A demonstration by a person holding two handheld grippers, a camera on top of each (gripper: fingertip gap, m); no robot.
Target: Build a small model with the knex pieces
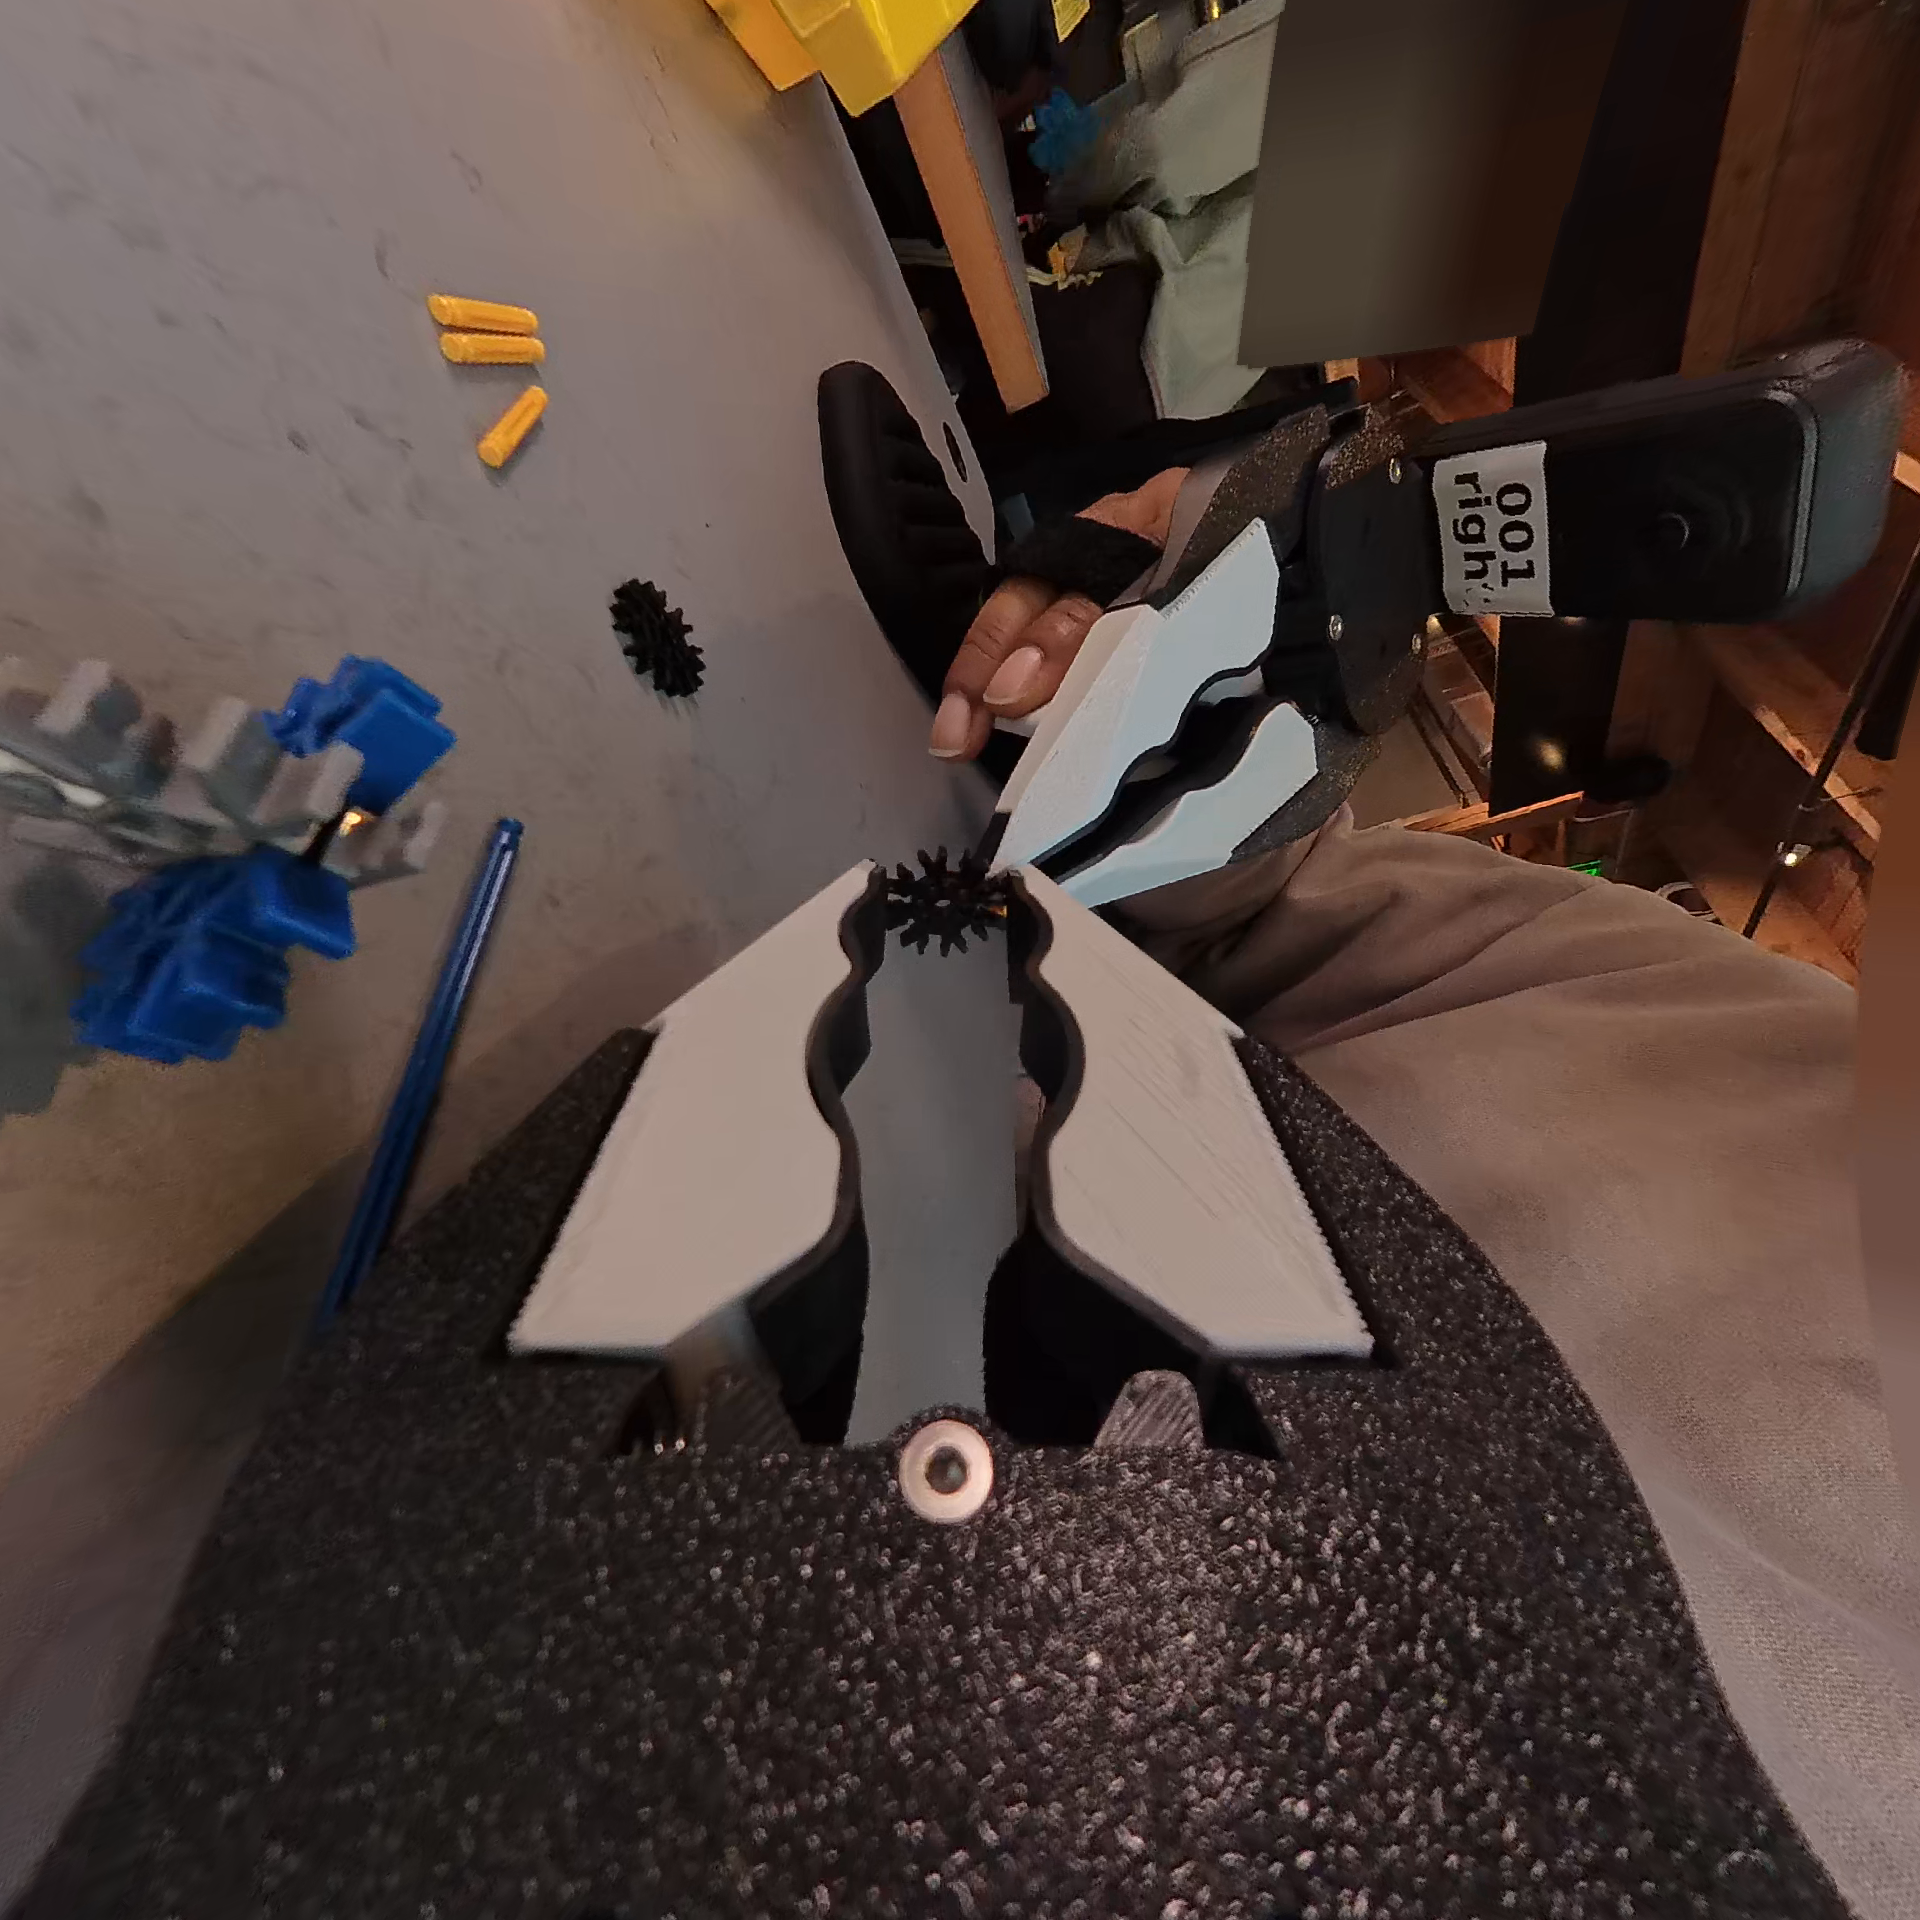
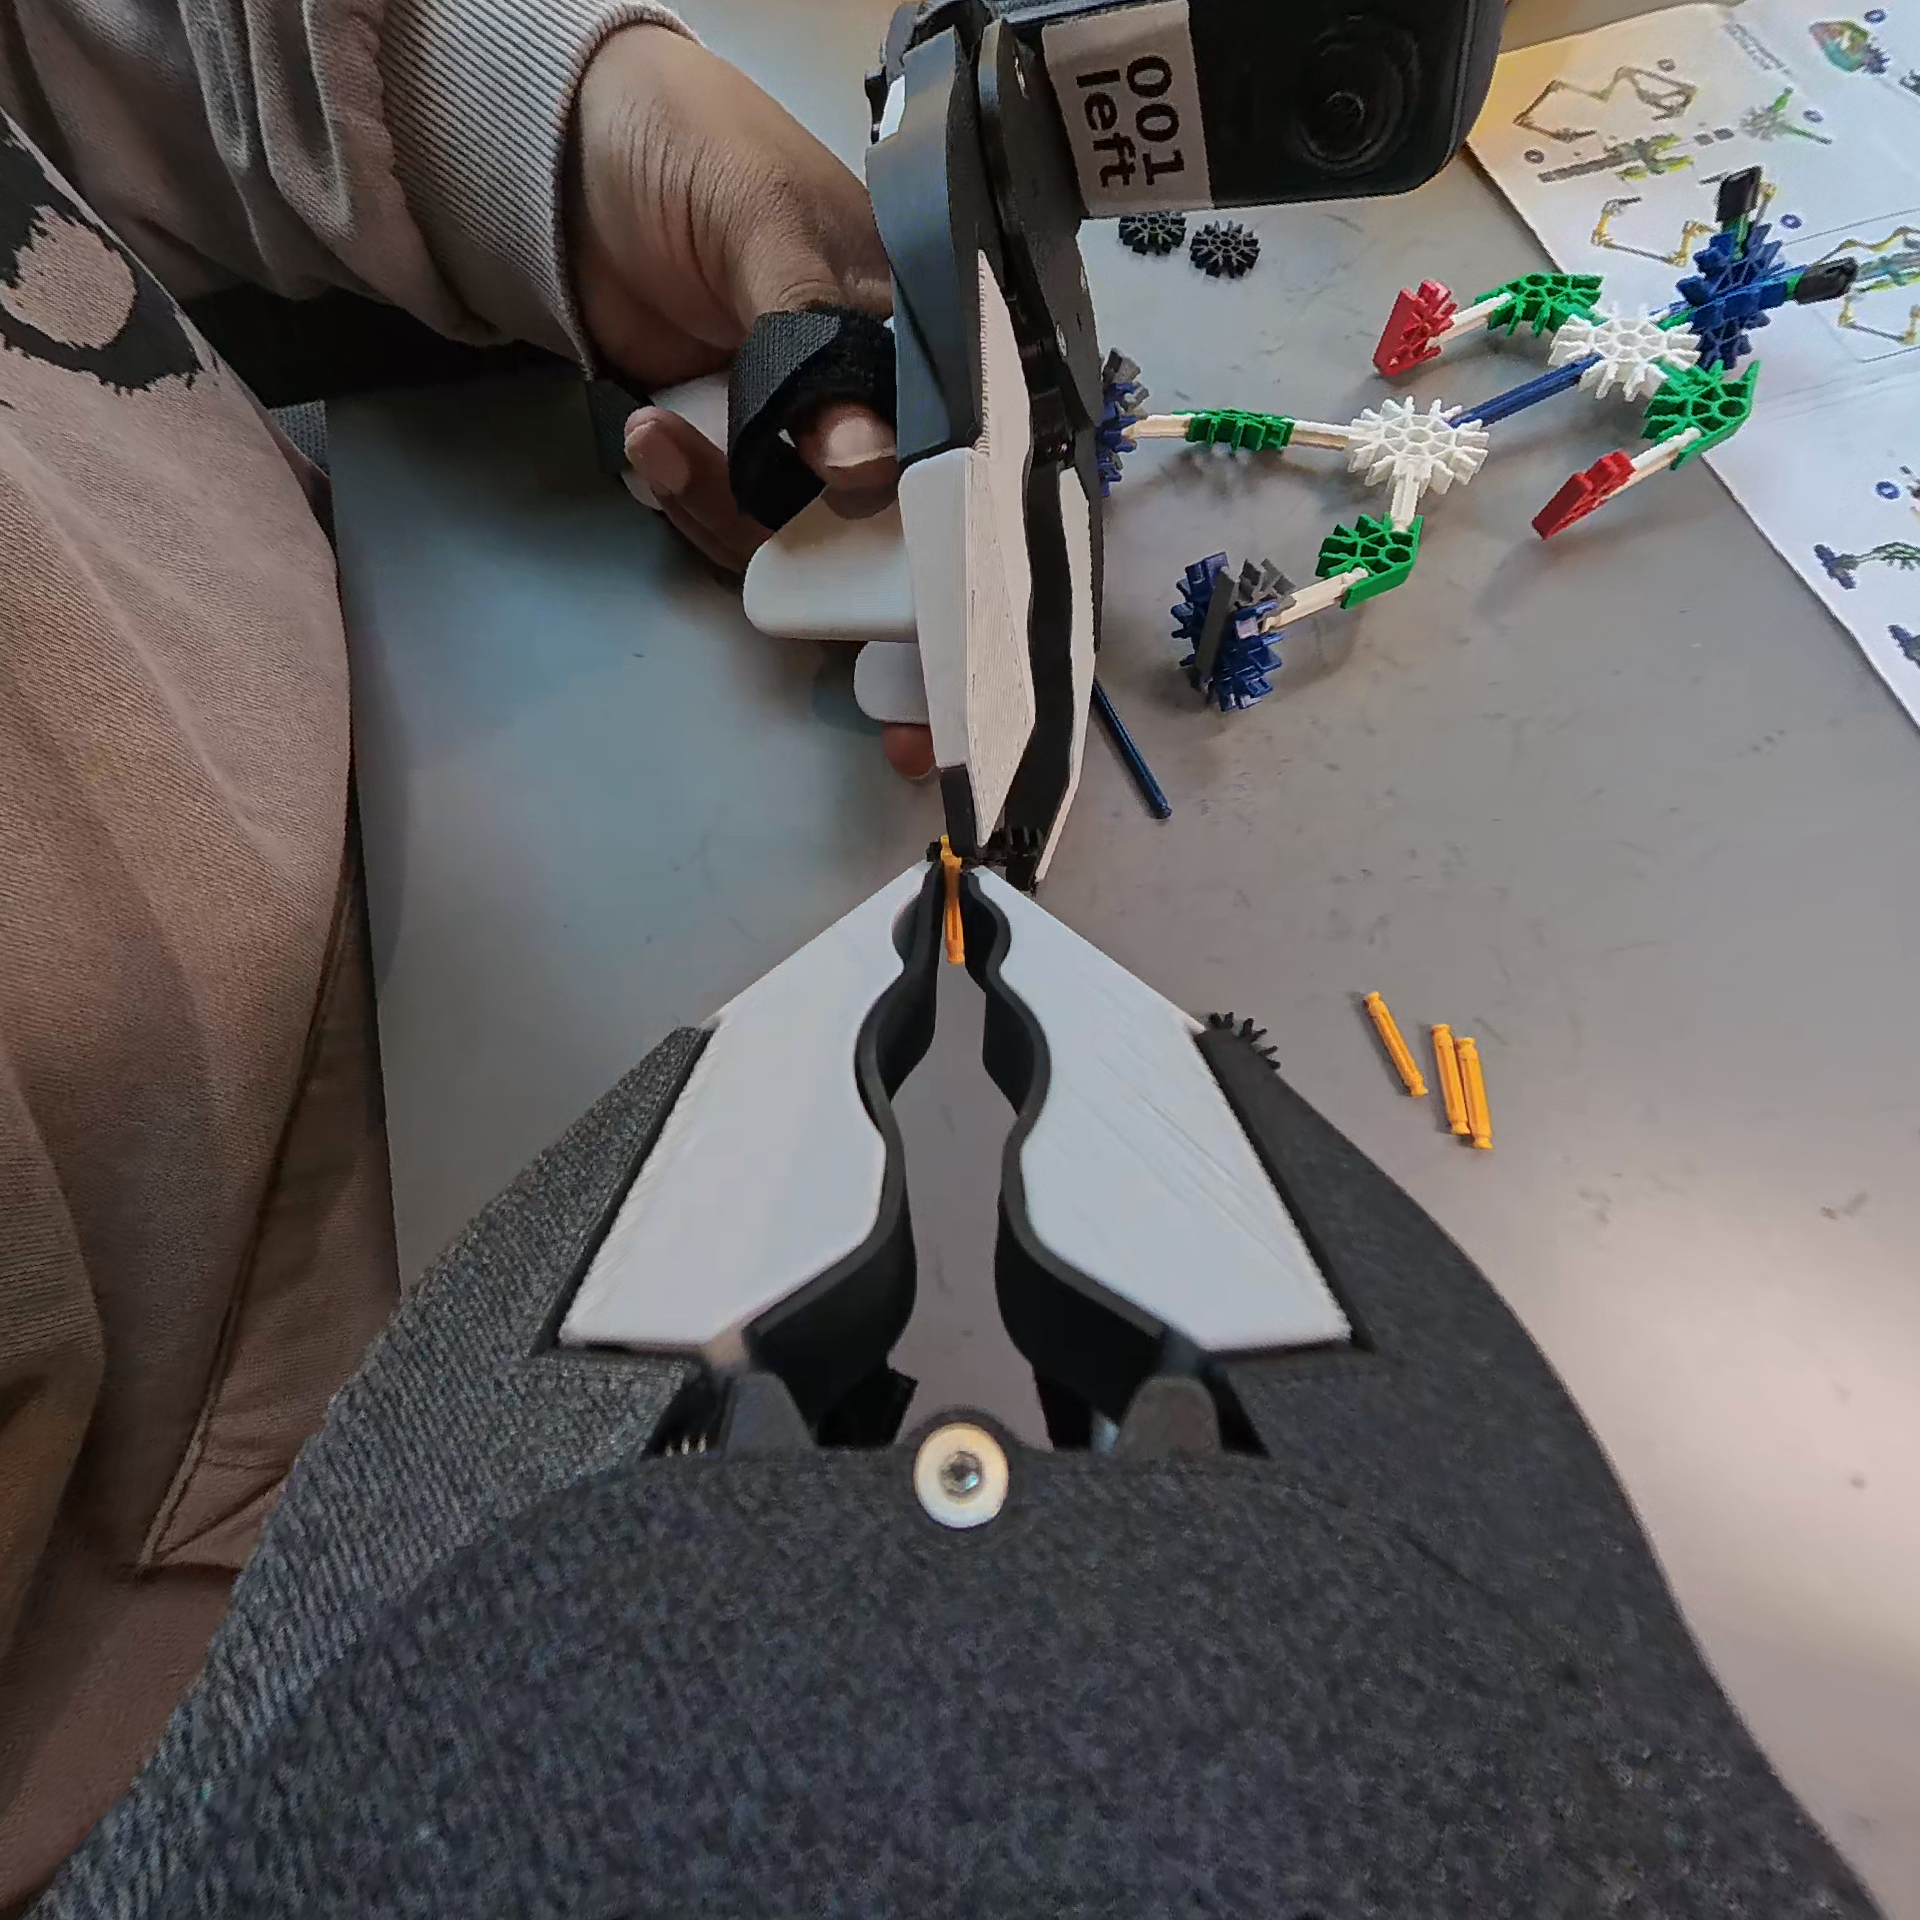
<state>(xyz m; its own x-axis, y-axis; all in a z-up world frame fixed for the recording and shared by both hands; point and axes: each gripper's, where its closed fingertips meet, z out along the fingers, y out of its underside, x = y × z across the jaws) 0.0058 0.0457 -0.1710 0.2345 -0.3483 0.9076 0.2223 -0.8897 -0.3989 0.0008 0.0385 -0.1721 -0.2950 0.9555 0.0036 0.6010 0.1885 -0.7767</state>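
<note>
Printed labels (image 1: 1491,527) on both grippers

Black gear (image 1: 943,902) betw. left hand-held gripper (image 1: 943,891) tips; rt hand-held gripper (image 1: 1023,868) adjacent

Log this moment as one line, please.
left claw: shut on black gear | right claw: shut on orange rod | tips meeting above table
</note>
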